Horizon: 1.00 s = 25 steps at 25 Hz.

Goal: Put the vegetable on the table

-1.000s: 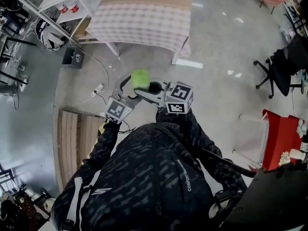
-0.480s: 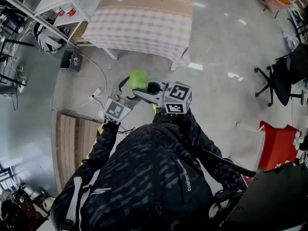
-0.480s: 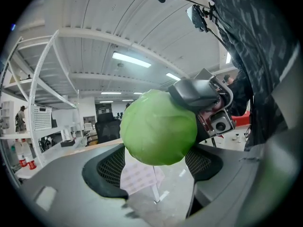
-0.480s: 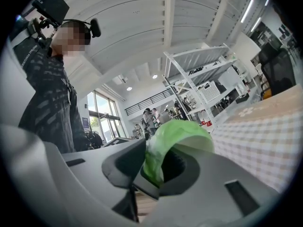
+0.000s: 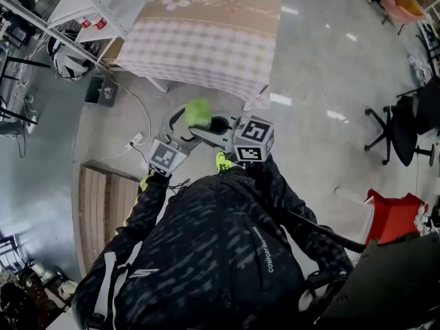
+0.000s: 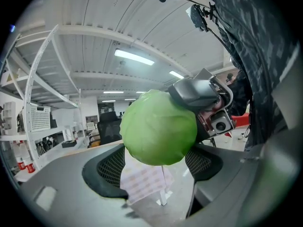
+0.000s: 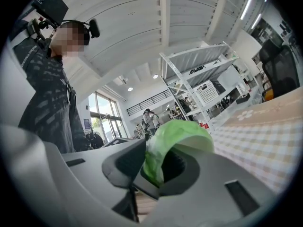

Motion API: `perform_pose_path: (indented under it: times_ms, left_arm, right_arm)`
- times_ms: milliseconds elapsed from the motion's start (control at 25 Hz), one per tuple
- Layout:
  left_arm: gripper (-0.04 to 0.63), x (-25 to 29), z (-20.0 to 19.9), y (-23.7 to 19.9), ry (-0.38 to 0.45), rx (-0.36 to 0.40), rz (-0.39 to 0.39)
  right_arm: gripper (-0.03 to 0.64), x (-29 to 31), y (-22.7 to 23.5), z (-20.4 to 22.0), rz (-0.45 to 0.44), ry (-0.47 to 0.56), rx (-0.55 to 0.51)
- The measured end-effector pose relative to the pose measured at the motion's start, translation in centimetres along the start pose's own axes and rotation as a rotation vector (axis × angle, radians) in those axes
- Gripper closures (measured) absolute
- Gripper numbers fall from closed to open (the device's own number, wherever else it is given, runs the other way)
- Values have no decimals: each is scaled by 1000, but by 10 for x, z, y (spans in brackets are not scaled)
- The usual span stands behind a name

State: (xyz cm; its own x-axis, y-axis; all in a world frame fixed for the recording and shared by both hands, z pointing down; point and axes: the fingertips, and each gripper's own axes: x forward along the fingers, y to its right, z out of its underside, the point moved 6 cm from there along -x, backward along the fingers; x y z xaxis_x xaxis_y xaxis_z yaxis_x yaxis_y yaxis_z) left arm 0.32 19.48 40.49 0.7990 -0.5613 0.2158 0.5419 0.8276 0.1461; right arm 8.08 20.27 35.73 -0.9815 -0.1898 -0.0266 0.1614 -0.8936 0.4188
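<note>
A round green cabbage (image 5: 198, 113) hangs in front of the person, carried between both grippers above the floor. My right gripper (image 5: 210, 124) is shut on it; in the right gripper view a leafy edge of the cabbage (image 7: 177, 136) sits pinched between the jaws (image 7: 161, 167). My left gripper (image 5: 187, 117) curves round the cabbage from the left. In the left gripper view the cabbage (image 6: 158, 129) fills the gap between the mesh pads (image 6: 106, 171), with the right gripper (image 6: 203, 96) clamped on its upper right. The table (image 5: 199, 40), under a checked cloth, stands just ahead.
White shelving racks (image 5: 62, 19) stand left of the table. A wooden pallet (image 5: 103, 205) lies on the floor at the left, with a cable and power strip (image 5: 137, 139) near it. A black office chair (image 5: 405, 115) and a red box (image 5: 392, 208) are off to the right.
The table has drawn closer in the head view as the person walks toward it. Both grippers keep the same hold on the cabbage.
</note>
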Motion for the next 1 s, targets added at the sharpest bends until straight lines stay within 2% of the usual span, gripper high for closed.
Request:
perform_pose_path:
  times_ms: [320, 720, 1000]
  left_arm:
    - [213, 26, -1, -34, -7, 8, -21]
    - [213, 45, 11, -62, -9, 8, 3]
    - [213, 62, 19, -99, -11, 3, 28]
  right_arm:
    - [534, 6, 40, -17, -16, -9, -3]
    - [534, 15, 75, -19, 12, 5, 23]
    - [534, 32, 111, -28, 38, 9, 35]
